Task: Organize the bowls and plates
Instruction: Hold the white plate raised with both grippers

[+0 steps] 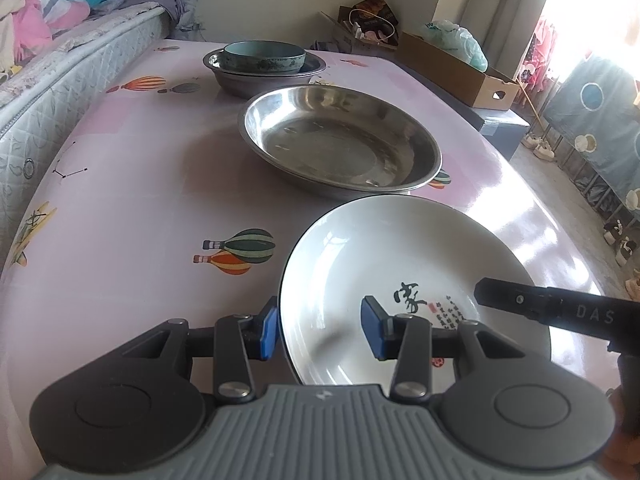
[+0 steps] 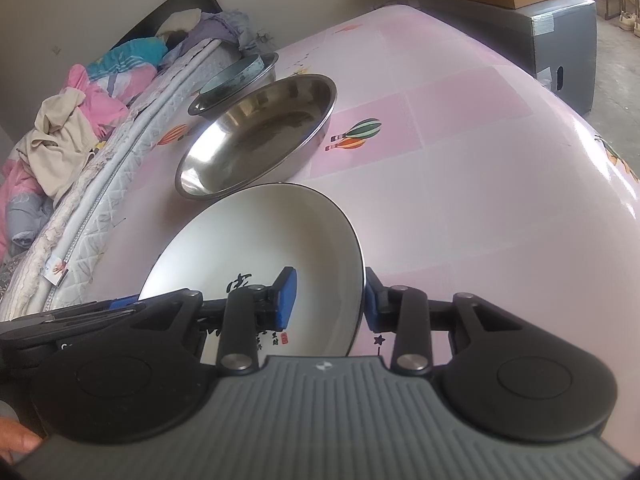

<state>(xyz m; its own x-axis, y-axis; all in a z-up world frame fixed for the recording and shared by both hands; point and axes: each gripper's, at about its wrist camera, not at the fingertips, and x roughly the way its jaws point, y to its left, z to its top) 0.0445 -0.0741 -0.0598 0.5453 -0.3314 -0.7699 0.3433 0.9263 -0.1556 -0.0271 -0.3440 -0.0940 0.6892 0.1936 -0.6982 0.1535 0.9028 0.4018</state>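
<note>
A white plate (image 1: 400, 264) with a black rim and black calligraphy lies on the pink tablecloth (image 1: 140, 200), nearest to me. My left gripper (image 1: 320, 330) stands open astride its left rim, one blue pad outside and one over the plate's inside. My right gripper (image 2: 328, 300) is open astride the right rim of the same plate (image 2: 260, 240), and its pads do not press on it. Beyond lies a wide steel pan (image 1: 340, 140), empty. Farther back a teal bowl (image 1: 264, 56) sits inside a steel bowl (image 1: 240, 84).
A mattress (image 1: 60, 72) with piled bedding borders the table's left side. A cardboard box (image 1: 460, 64) and a grey box (image 2: 560, 40) stand past the far right edge. Part of a hand (image 2: 16, 444) shows at the lower left of the right wrist view.
</note>
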